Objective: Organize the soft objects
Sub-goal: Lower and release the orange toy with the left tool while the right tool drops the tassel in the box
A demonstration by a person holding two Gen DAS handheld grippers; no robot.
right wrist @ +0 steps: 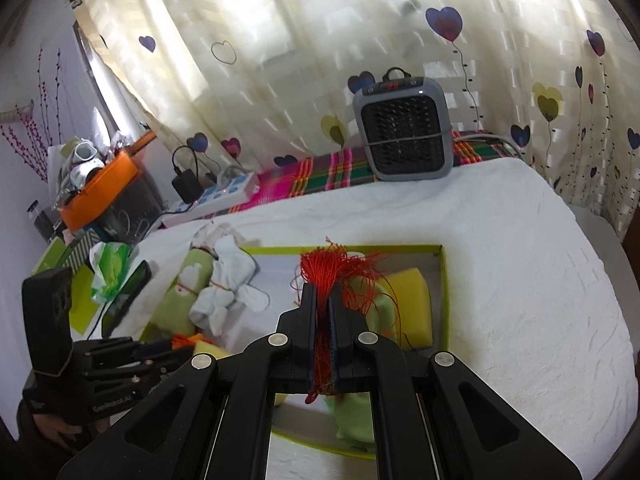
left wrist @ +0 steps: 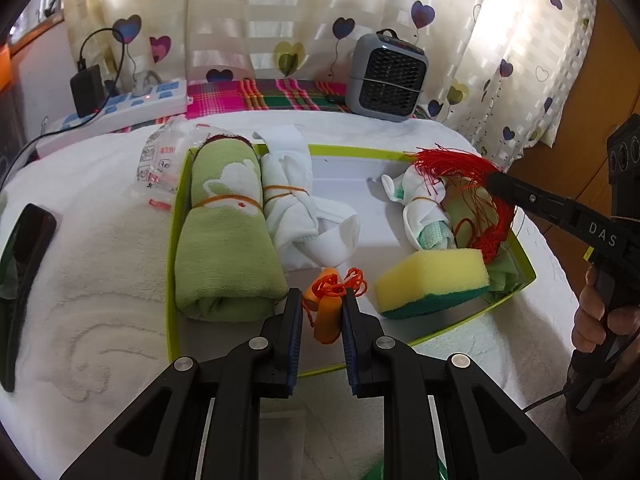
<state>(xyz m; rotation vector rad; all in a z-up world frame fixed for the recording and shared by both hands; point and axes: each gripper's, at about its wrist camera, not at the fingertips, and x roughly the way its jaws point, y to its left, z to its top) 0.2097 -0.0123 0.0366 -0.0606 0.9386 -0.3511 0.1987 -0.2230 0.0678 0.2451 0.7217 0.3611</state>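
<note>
Left hand-held gripper: jaws clamped on orange earplugs with orange cord, held above near edge of green-rimmed box on white-covered bed. Box contents, left to right: green towel roll, white cloth bundle, yellow sponge. Right hand-held gripper: jaws pressed together on red tassel, over box's right end.

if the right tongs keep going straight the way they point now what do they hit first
Probably the yellow sponge or the pale green cloth beside it in the green-rimmed box. The right tongs hold the red tassel; depth is unclear.
</note>
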